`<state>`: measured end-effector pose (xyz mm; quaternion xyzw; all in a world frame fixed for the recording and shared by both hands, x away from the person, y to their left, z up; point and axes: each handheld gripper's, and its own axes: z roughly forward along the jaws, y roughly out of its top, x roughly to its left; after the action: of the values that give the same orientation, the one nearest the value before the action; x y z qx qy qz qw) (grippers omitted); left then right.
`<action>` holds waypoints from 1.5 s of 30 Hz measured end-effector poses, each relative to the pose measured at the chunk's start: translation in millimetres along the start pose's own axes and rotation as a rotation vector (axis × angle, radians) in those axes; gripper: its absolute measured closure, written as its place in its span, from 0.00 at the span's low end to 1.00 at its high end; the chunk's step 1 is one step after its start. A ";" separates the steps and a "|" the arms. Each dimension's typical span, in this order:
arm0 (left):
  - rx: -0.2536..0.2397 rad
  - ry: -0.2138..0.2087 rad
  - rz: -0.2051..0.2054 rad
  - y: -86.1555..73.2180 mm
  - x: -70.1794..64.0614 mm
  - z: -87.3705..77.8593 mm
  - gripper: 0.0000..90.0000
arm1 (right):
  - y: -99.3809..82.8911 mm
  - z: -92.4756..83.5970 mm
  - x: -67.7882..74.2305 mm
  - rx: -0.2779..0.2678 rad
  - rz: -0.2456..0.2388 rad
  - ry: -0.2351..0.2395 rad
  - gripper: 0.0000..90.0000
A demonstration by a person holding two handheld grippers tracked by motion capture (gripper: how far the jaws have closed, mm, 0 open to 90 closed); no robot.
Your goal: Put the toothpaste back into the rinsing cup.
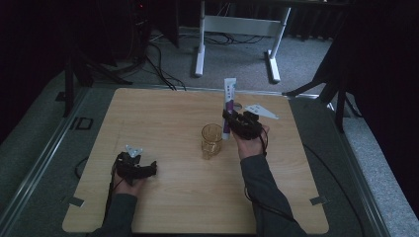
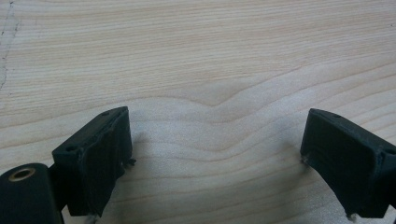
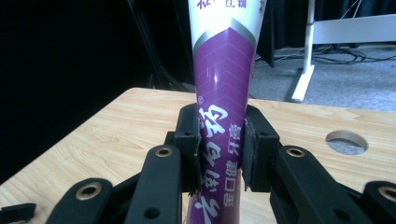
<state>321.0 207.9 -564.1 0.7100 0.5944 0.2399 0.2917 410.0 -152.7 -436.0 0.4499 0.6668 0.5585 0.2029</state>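
Observation:
A purple and white toothpaste tube stands upright in the high view, just right of an amber glass cup. My right gripper is shut on the tube's lower part. In the right gripper view the two pads press on both sides of the purple tube, which rises out of the top of that view. My left gripper rests low over the wooden table at the front left. Its jaws stand wide apart in the left gripper view, with bare wood between the fingertips.
A round hole is cut in the tabletop near the far right corner. A grey three-cornered plate sits just behind my right hand. Beyond the table are white desk legs, cables and dark stands on grey carpet.

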 end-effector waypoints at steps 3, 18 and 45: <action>0.000 0.000 0.000 0.0 0.0 0.0 0.10 | 0.1 1.9 0.8 0.000 0.008 0.003 0.79; 0.001 0.000 0.001 0.0 0.1 -0.1 0.10 | 0.4 8.6 3.2 -0.006 0.031 0.015 0.79; -0.001 -0.002 0.000 0.2 -0.7 0.3 0.10 | -3.6 19.8 7.6 -0.018 0.044 0.012 0.79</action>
<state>321.2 207.1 -564.2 0.7100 0.5940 0.2396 0.2927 420.1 -135.2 -443.3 0.4592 0.6527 0.5717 0.1905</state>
